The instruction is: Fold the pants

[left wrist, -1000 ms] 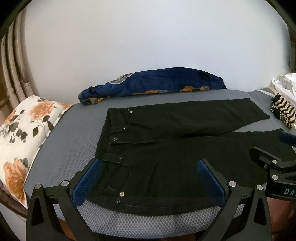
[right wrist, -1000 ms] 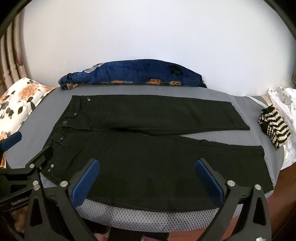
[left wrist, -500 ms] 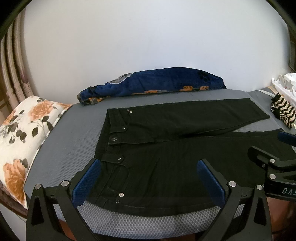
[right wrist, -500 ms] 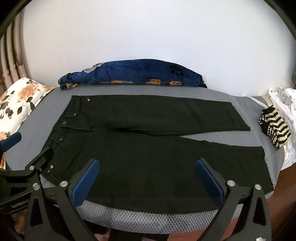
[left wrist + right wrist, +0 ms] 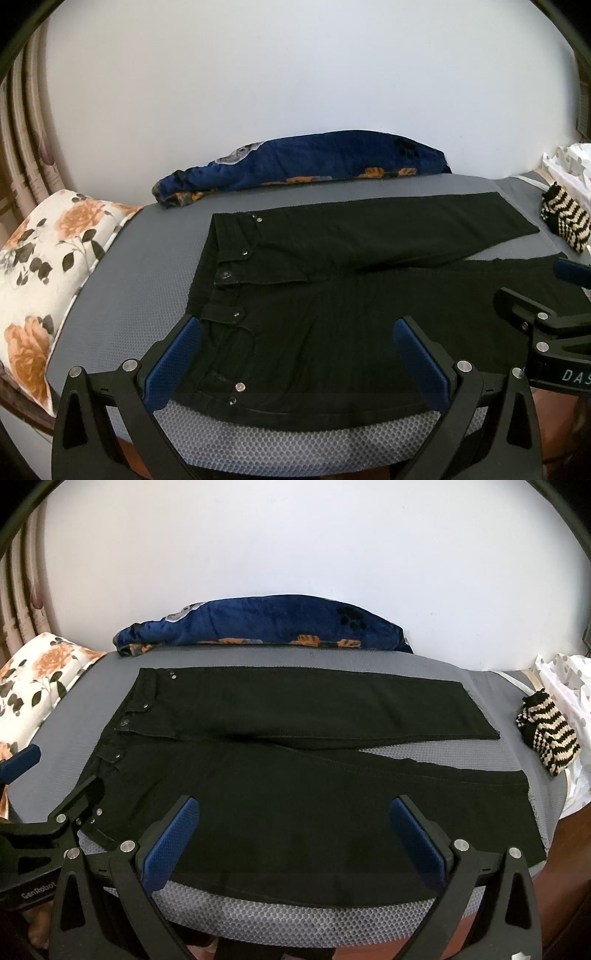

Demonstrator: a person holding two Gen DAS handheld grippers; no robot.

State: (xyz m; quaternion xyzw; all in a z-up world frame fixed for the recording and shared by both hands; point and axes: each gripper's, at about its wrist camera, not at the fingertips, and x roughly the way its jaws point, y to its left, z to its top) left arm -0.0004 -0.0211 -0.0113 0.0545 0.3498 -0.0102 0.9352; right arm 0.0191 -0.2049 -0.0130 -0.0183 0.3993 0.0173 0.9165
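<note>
Black pants [image 5: 351, 302] lie flat on a grey mesh mattress [image 5: 140, 266], waistband to the left, both legs stretching right and splayed apart at the hems; they also show in the right wrist view [image 5: 295, 775]. My left gripper [image 5: 295, 354] is open and empty, hovering over the near waistband corner. My right gripper [image 5: 295, 834] is open and empty, over the near leg's front edge. Each gripper shows at the edge of the other's view.
A rolled dark blue floral blanket [image 5: 303, 166] lies along the wall behind the pants. A floral pillow [image 5: 48, 266] is at the left end. A black-and-cream striped knit item [image 5: 550, 734] and white cloth [image 5: 569, 679] sit at the right end.
Both grippers have pulled back very slightly toward the near edge of the mattress; the pants have not moved.
</note>
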